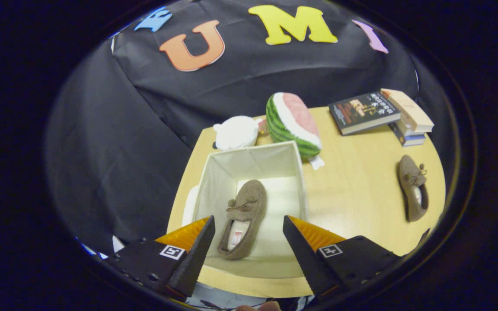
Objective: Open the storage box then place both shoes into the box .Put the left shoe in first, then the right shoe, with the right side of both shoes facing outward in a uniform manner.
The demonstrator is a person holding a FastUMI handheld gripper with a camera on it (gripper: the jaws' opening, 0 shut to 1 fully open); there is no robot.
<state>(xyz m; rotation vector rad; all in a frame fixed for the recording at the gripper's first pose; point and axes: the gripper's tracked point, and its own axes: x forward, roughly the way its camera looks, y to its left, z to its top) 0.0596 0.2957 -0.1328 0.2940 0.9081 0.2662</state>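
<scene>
A: How does the tool (249, 226) stand?
B: Spread wide, holding nothing, above the square fabric box (221, 172). One suede shoe (244, 216) lies inside.
A: The other shoe (412, 186)?
B: On the wooden worktop (361, 172), well apart, near stacked books (383, 114).
</scene>
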